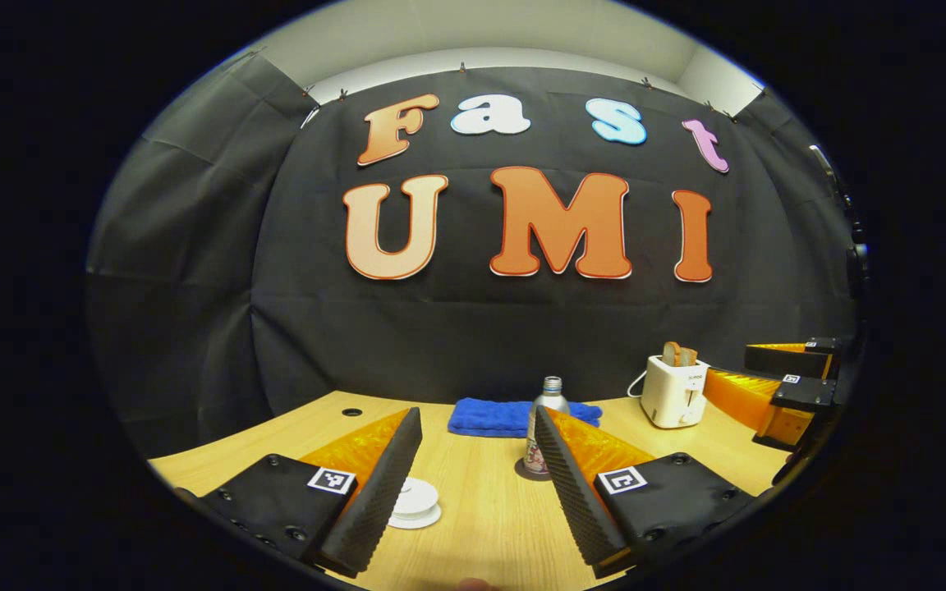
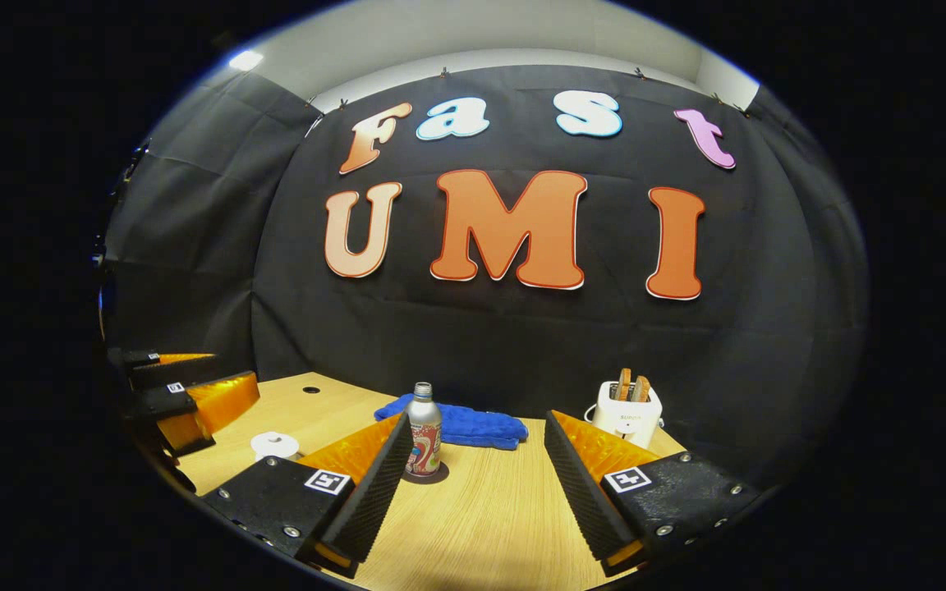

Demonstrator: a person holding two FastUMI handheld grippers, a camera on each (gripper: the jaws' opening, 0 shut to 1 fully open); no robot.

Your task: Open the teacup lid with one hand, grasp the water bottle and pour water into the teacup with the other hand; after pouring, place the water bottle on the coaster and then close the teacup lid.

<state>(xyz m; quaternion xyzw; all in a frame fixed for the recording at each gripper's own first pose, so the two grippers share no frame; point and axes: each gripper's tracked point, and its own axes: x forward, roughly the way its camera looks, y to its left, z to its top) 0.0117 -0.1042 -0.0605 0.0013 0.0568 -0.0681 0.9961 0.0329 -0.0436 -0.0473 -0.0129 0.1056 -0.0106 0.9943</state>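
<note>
A silver water bottle [image 1: 548, 410] with a printed label stands upright on a dark round coaster [image 1: 522, 471] on the wooden table; it is partly hidden behind one finger. The white teacup [image 1: 417, 502] with its lid on sits low at the left, beside the other finger. My left gripper [image 1: 479, 439] is open above the table, nothing between its fingers. In the right gripper view the bottle [image 2: 424, 431] stands on the coaster [image 2: 438, 474], and the teacup [image 2: 275, 445] lies further left. My right gripper [image 2: 479, 439] is open and holds nothing.
A blue towel [image 1: 496, 415] lies behind the bottle. A white toaster [image 1: 673, 390] with bread in it stands at the back right. The right gripper [image 1: 785, 382] hovers at the far right. A small hole [image 1: 351, 412] marks the table's back left.
</note>
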